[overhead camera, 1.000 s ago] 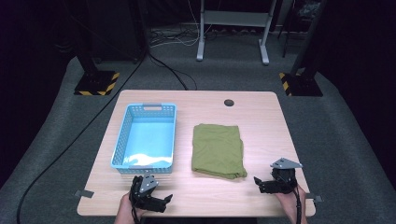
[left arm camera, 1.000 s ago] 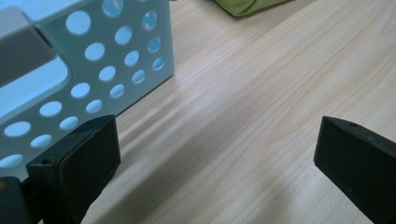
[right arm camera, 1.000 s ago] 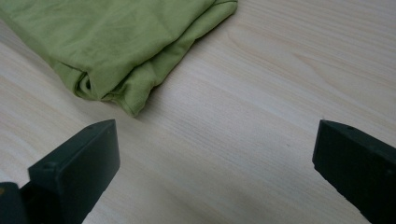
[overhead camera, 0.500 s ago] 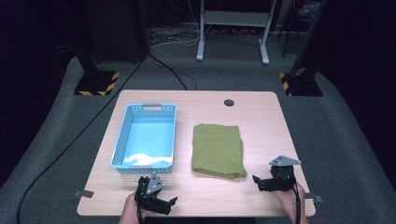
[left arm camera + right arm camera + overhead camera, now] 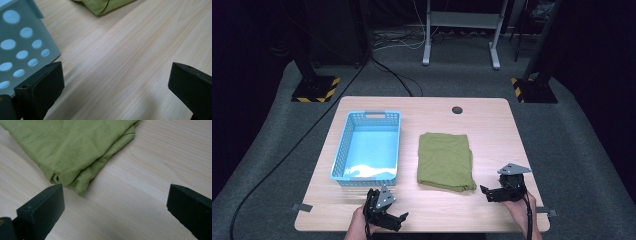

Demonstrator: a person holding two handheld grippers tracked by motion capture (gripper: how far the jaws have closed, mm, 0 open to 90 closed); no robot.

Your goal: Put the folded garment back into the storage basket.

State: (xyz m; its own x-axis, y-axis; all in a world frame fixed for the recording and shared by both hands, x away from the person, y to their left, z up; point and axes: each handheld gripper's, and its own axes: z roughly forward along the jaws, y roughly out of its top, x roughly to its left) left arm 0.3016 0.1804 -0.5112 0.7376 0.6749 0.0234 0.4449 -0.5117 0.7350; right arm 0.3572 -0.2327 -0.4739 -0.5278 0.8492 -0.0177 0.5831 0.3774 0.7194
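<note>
1. The left gripper (image 5: 398,220) is sitting at the near edge of the desk (image 5: 492,125), just in front of the blue basket (image 5: 343,150); its jaws are standing wide apart and gripping nothing. Compared with a second ago it is lying slightly nearer the person and a little to the right.
2. The right gripper (image 5: 484,192) is hovering just off the near right corner of the folded green cloth (image 5: 444,160); its jaws are also spread wide and empty. It is sitting marginally closer to the cloth than a second ago.
3. The cloth is lying flat at mid-desk, just to the right of the basket and apart from it, in the same place as before.
4. In the right gripper view, the cloth's folded corner (image 5: 80,191) is lying just ahead of one jaw, not between the two.
</note>
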